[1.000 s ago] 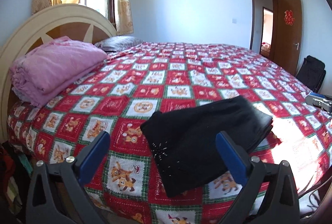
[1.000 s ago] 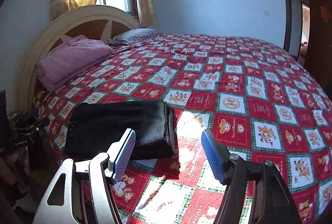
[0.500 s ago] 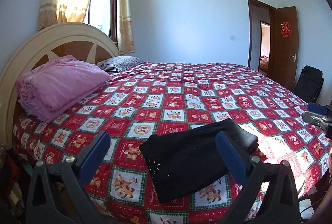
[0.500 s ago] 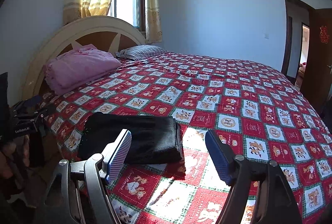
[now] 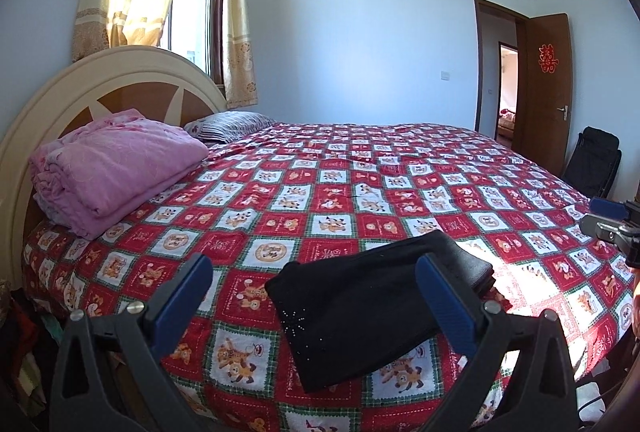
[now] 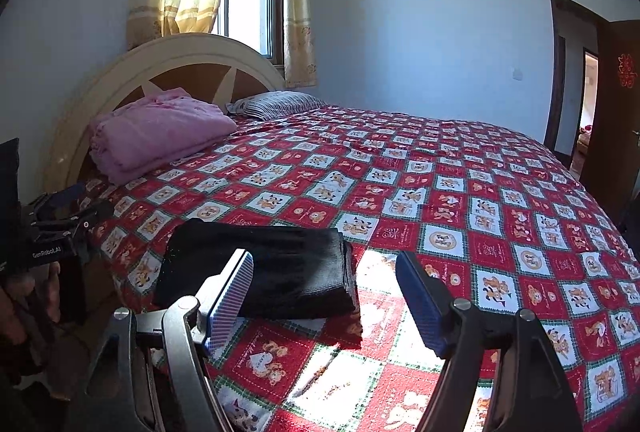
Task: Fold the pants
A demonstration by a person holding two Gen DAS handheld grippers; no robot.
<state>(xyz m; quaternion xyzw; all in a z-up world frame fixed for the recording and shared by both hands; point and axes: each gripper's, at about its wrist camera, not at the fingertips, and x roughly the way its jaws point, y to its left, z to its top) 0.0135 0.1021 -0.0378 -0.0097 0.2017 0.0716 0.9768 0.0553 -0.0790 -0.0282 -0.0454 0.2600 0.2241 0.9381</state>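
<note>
Folded black pants (image 5: 372,308) lying flat on checkered bedspread (image 5: 320,191); left gripper (image 5: 316,304) and right gripper (image 6: 324,296) both spread wide, holding nothing.

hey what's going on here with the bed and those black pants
A person holds a two-finger gripper in each hand over a bed with a red patterned bedspread. The black pants lie folded into a compact stack near the bed's edge. The left gripper and the right gripper are both open and hold nothing; neither touches the pants. The fold looks done. A folded pink blanket and a striped pillow sit by the headboard.
</note>
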